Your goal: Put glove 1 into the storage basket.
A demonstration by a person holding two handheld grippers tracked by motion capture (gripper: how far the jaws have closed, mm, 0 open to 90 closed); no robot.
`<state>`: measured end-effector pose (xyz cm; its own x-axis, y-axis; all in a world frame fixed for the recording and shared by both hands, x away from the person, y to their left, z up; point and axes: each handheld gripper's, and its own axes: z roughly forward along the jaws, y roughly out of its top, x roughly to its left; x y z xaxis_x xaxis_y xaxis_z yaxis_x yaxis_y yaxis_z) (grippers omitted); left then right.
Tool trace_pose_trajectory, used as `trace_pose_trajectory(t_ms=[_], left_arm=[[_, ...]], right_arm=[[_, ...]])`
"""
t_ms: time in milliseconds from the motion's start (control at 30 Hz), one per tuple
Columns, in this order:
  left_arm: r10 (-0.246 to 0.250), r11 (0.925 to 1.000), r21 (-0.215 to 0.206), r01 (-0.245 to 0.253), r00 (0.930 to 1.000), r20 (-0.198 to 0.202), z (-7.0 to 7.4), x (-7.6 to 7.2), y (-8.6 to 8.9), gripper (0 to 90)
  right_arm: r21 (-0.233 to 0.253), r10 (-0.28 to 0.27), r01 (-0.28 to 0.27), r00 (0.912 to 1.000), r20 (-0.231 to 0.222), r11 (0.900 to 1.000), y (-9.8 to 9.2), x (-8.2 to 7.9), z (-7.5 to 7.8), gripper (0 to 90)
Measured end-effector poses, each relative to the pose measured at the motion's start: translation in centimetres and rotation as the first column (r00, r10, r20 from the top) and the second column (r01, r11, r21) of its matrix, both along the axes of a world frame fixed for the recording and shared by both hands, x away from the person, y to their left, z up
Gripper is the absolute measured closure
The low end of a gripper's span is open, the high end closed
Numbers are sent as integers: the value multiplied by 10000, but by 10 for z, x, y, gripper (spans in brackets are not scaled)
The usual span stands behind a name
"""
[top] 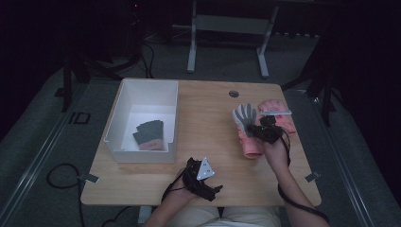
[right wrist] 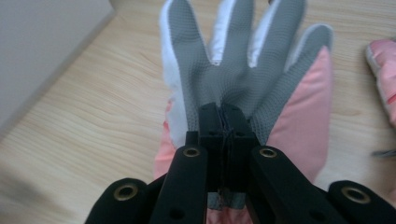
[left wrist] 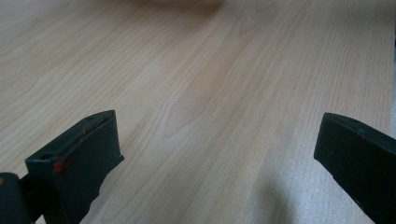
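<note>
Wooden table (top: 203,118) stood in a dark room, with a white bin (top: 124,101) at its left already holding one glove (top: 149,134). Right gripper (right wrist: 223,116) had its jaws clenched on the palm of a grey-and-pink glove (right wrist: 243,65), likely for transfer to the bin. Its grey palm was textured, fingers spread, beside another pink glove (top: 280,115). Left gripper (left wrist: 215,154) waited near the front edge, jaws released.
</note>
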<state>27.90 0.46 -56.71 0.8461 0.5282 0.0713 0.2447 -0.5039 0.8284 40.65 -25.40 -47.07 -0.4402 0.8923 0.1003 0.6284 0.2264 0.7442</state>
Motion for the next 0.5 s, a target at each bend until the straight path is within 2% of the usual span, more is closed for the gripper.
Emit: trace_pose_trajectory(t_ms=[100, 200, 267, 333, 500], left_arm=[[111, 9999, -14, -111, 9997, 238, 0, 0, 3, 1], [171, 9998, -131, -168, 9994, 304, -1, 0, 4, 2], [148, 9999, -76, -145, 9991, 407, -1, 0, 4, 1], [60, 10000, -74, -58, 9994, 340, -1, 0, 4, 1], [-86, 9999, -74, 89, 9993, 366, -2, -1, 4, 1]], right_arm=[[461, -335, 340, 9994, -115, 9984, 10, -14, 2, 882], [580, -420, 440, 9985, -356, 9973, 23, -22, -4, 882], [575, -470, 495, 9980, -433, 9971, 32, -25, -11, 882], [620, -515, 551, 9970, -575, 9966, 39, -26, -18, 882], [359, -455, 489, 9950, -895, 9982, 56, -24, -38, 879]])
